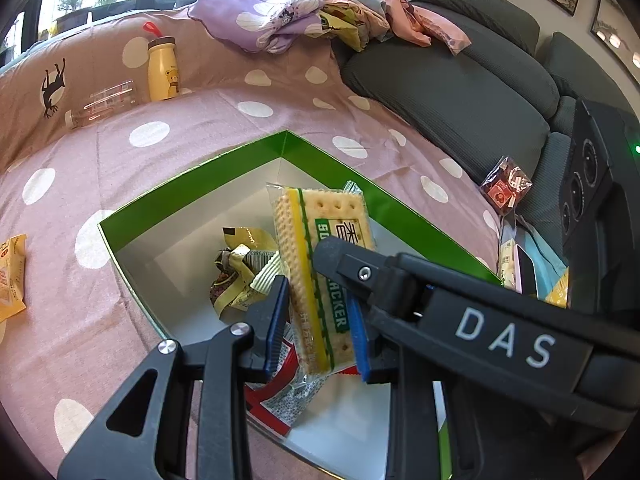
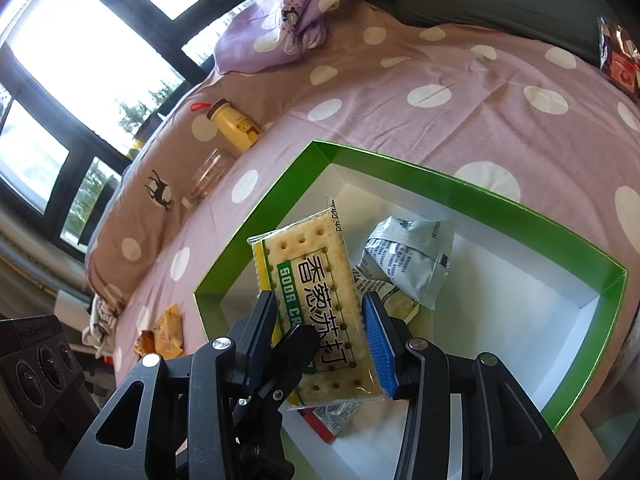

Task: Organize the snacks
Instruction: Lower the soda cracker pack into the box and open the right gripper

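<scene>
A soda cracker pack (image 1: pixel 320 236) (image 2: pixel 316 280), yellow and green edged, hangs over an open green box (image 1: pixel 192 184) (image 2: pixel 440 176) with a white inside. My left gripper (image 1: pixel 316 328) is shut on the pack's lower end between its blue pads. My right gripper (image 2: pixel 320 330) is shut across the same pack's width. One black right finger (image 1: pixel 340 260) lies over the pack's face in the left wrist view. In the box lie a gold-brown wrapper (image 1: pixel 236 276), a red and white packet (image 1: pixel 276 396) and a grey-white packet (image 2: pixel 408 256).
The box rests on a pink dotted bedspread (image 1: pixel 200 132). A yellow bottle (image 1: pixel 162 68) and a clear bottle (image 1: pixel 104 104) stand at the back. An orange snack (image 1: pixel 12 276) lies left, a dark red packet (image 1: pixel 506 190) on the grey cushion right, clothes (image 1: pixel 280 20) behind.
</scene>
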Demonstrator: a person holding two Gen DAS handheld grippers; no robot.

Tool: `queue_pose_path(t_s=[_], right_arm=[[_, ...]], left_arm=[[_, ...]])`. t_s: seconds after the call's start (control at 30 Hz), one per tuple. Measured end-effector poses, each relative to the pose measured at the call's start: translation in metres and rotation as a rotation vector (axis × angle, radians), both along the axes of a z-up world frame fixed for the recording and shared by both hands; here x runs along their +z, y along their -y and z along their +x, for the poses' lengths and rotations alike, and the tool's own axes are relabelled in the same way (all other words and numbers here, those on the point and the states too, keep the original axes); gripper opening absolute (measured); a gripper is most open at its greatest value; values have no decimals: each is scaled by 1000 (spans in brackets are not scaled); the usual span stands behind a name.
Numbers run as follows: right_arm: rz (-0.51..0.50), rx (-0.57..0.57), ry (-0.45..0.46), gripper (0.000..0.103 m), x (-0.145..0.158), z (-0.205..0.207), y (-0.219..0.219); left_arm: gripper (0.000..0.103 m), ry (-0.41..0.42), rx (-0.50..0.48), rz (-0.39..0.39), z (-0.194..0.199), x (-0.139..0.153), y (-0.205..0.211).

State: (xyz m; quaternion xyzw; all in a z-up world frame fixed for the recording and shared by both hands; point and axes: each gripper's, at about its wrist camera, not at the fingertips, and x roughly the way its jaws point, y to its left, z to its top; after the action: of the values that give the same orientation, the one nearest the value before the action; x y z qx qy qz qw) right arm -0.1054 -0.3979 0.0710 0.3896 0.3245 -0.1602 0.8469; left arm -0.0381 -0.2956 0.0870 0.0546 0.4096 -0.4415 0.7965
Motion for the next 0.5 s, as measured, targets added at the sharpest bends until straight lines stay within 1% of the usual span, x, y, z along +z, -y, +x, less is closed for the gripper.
queue_pose_path(t_s=[0.3, 0.5], right_arm=[[8, -1, -28, 48, -6, 5, 2], [-7, -17, -72, 48, -10, 9, 2]], left_arm=[[28, 1, 11, 32, 0, -5, 5], [28, -30, 12, 51, 2, -12, 9]])
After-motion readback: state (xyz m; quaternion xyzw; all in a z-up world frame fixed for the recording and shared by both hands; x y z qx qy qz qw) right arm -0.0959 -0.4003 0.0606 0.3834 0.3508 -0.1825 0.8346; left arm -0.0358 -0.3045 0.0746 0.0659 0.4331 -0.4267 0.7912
